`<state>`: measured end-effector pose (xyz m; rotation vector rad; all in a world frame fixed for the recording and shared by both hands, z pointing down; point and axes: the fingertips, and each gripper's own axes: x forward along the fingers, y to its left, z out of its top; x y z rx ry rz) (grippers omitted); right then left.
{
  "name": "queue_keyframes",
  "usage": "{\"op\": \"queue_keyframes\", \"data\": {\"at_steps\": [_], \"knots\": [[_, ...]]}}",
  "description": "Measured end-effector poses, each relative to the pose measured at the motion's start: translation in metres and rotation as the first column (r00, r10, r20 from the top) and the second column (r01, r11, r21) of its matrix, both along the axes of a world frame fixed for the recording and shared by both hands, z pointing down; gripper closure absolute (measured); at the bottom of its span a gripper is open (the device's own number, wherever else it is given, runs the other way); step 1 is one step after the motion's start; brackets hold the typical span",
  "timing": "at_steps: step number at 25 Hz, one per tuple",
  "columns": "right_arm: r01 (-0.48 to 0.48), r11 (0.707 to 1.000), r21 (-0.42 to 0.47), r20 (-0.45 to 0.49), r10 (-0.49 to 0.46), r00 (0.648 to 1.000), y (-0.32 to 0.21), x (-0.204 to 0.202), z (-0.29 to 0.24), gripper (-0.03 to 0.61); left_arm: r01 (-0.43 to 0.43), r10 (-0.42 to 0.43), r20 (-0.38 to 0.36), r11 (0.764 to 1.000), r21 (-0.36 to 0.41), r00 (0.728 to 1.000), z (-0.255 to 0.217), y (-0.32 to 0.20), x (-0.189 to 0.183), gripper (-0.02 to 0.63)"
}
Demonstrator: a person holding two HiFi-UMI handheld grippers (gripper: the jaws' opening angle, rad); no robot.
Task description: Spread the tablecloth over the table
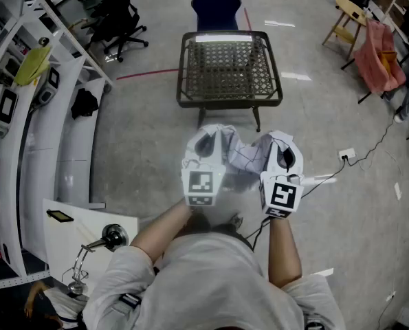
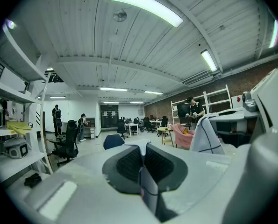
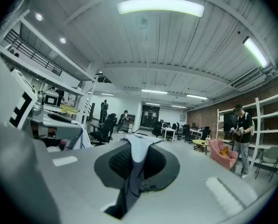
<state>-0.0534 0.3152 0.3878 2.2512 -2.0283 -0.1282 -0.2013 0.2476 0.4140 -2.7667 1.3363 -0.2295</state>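
Note:
A small table (image 1: 230, 100) with a woven wicker top and a dark frame stands bare on the floor ahead of me. The pale tablecloth (image 1: 242, 155) with thin dark lines hangs bunched between my two grippers, short of the table's near edge. My left gripper (image 1: 205, 143) is shut on one part of it. In the left gripper view a fold of tablecloth (image 2: 146, 149) is pinched between the dark pads of the left gripper (image 2: 142, 161). My right gripper (image 1: 285, 155) is shut on another part. In the right gripper view, the tablecloth (image 3: 139, 148) rises from the closed right gripper (image 3: 135, 161). Both point about level.
A blue chair (image 1: 216, 4) stands behind the table. White shelving (image 1: 25, 108) runs along the left, with a black office chair (image 1: 122, 19) past it. A stool with pink fabric (image 1: 376, 53) stands at right. A cable and power strip (image 1: 346, 155) lie on the floor.

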Motion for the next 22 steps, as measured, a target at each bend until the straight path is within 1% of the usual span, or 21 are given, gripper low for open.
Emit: {"op": "queue_keyframes", "data": {"at_steps": [8, 12, 16, 22], "knots": [[0.001, 1.000, -0.004, 0.003, -0.001, 1.000, 0.003, 0.002, 0.000, 0.571, -0.021, 0.021, 0.012, 1.000, -0.011, 1.000, 0.003, 0.005, 0.007, 0.591], [-0.005, 1.000, -0.028, 0.007, 0.006, 1.000, 0.007, 0.009, 0.003, 0.571, -0.038, 0.038, 0.024, 0.999, -0.017, 0.999, 0.007, 0.009, 0.012, 0.591], [-0.007, 1.000, -0.023, 0.007, 0.007, 1.000, 0.012, 0.020, 0.006, 0.571, -0.058, 0.058, 0.049, 0.998, -0.014, 0.997, 0.009, 0.013, 0.022, 0.591], [-0.013, 0.999, -0.033, 0.013, 0.013, 1.000, 0.022, 0.041, 0.007, 0.571, -0.073, 0.074, 0.060, 0.997, -0.021, 0.995, 0.011, 0.019, 0.044, 0.591]]}}
